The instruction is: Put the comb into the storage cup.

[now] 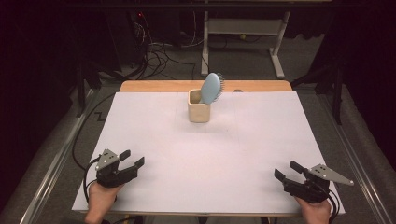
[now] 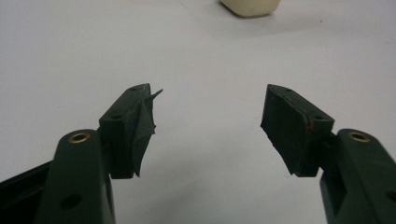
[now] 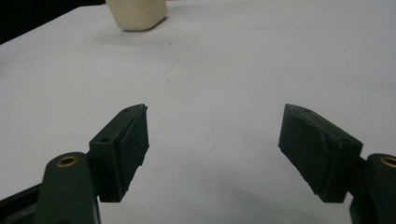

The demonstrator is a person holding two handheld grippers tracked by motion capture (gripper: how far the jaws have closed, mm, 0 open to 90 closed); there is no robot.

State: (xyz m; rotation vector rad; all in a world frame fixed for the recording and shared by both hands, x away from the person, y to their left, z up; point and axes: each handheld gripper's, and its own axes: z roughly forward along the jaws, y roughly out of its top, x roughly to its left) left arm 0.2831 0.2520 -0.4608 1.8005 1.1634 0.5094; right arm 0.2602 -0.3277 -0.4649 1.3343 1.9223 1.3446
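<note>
A cream square cup stands upright near the far middle of the white table. A light blue hairbrush leans in it, head up and tilted right. My left gripper rests at the near left corner, held by a hand, open with nothing between its jaws. At the near right corner my right gripper is also open and holds nothing. The left gripper view has the gripper wide apart over bare table, the cup's base far ahead. The right gripper points at the cup up left.
A wooden strip edges the table's far side, with a small dark thing on it. Beyond are a white desk frame and cables on the floor. Metal rails run along both table sides.
</note>
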